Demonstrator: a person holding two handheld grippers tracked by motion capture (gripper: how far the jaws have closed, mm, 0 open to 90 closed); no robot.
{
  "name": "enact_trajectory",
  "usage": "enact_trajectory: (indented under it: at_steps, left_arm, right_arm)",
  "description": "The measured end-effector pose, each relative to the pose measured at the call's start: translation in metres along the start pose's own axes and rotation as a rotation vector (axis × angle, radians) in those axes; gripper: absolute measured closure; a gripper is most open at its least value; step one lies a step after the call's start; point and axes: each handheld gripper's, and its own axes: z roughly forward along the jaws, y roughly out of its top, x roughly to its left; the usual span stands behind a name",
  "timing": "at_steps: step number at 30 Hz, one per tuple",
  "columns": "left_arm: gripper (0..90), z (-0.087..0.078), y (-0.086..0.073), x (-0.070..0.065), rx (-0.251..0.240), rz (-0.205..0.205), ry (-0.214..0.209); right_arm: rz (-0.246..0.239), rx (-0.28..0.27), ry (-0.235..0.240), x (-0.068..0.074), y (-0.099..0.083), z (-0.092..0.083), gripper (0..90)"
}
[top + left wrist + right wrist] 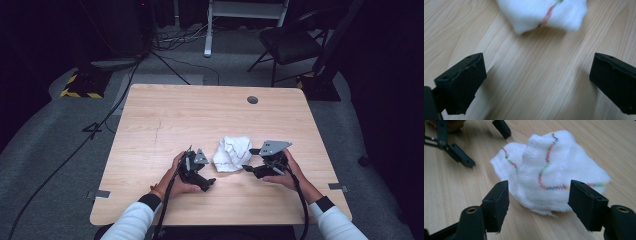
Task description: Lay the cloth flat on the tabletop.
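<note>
A crumpled white cloth (231,152) with a multicoloured stitched line lies on the wooden table (200,115), between my two grippers. My left gripper (209,172) is just left of the cloth. In the left gripper view its jaws stand wide open (536,72) over bare wood, with the cloth (544,15) ahead of them. My right gripper (250,160) sits at the cloth's right edge. In the right gripper view its jaws are apart (539,202), the cloth (549,175) lies just beyond them, and neither pad presses on it. The left gripper (485,145) shows behind the cloth.
A round cable hole (252,99) sits near the table's far edge. Grey tape tabs (101,193) mark the side edges. On the floor beyond the table are a dark chair (290,42), cables and a white stand (208,30).
</note>
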Motion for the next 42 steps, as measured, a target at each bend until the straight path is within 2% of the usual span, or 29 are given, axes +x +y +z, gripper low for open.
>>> enact_trajectory:
  at_steps: [3,5,7,11,13,14,18,19,20,21,22,24,28,29,32,35,36,38,42]
  left_arm:
    - [6.1,0.006,0.006,-0.002,-0.003,0.009,-0.009]
    - [9.1,0.012,0.015,-0.003,-0.015,0.018,-0.018]
    - [14.0,0.014,0.017,-0.002,-0.02,0.015,-0.018]
    - [17.8,0.019,0.023,-0.001,-0.036,0.009,-0.009]
    - [26.6,0.019,0.024,0.0,-0.041,0.012,-0.008]
    - [33.2,0.017,0.024,0.002,-0.044,0.01,0.0]
    - [52.3,0.009,0.025,0.008,-0.065,0.01,0.001]
    - [55.0,0.009,0.025,0.008,-0.065,0.01,0.001]
    - [59.2,0.005,0.025,0.009,-0.073,0.025,0.004]
    - [62.0,0.005,0.025,0.009,-0.073,0.025,0.004]
    - [63.5,0.002,0.026,0.008,-0.08,0.05,0.015]
    - [68.1,-0.004,0.026,0.009,-0.1,0.059,0.02]
    - [76.0,-0.013,0.028,0.009,-0.125,0.076,0.023]
    - [77.9,-0.02,0.029,0.01,-0.142,0.083,0.028]
    - [81.3,-0.03,0.029,0.012,-0.171,0.081,0.034]
    - [82.3,-0.038,0.027,0.015,-0.192,0.076,0.042]
    - [82.8,-0.042,0.026,0.016,-0.197,0.078,0.041]
    - [83.5,-0.046,0.025,0.017,-0.196,0.085,0.036]
    - [84.2,-0.055,0.025,0.021,-0.218,0.073,0.049]
  right_arm:
    - [-0.012,0.009,0.01,0.003,0.002,0.008,35.8]
    - [-0.038,0.047,0.001,0.006,0.003,0.021,36.0]
    - [-0.038,0.061,-0.001,0.006,0.002,0.027,36.0]
    - [-0.038,0.074,-0.025,0.005,0.0,0.031,40.9]
    - [-0.041,0.075,-0.036,0.005,-0.001,0.031,43.6]
    - [-0.05,0.078,-0.063,0.005,-0.002,0.03,52.5]
    - [-0.051,0.082,-0.093,0.003,-0.002,0.028,66.3]
    - [-0.051,0.082,-0.093,0.003,-0.002,0.028,66.3]
    - [-0.048,0.077,-0.099,0.001,-0.003,0.025,74.9]
    - [-0.052,0.078,-0.1,0.001,-0.003,0.024,76.2]
    - [-0.055,0.077,-0.105,0.0,-0.003,0.022,79.0]
    - [-0.052,0.064,-0.11,0.0,-0.003,0.019,81.4]
    - [-0.058,0.045,-0.133,-0.001,-0.002,0.012,83.6]
    - [-0.05,0.014,-0.15,-0.003,-0.001,0.005,84.7]
    - [-0.039,-0.02,-0.171,-0.006,-0.001,-0.006,85.4]
    - [-0.028,-0.038,-0.182,-0.009,0.0,-0.013,85.6]
    - [-0.004,-0.069,-0.197,-0.013,-0.001,-0.022,86.0]
    - [0.012,-0.086,-0.201,-0.016,-0.001,-0.026,86.1]
    - [0.021,-0.098,-0.232,-0.019,-0.001,-0.035,86.4]
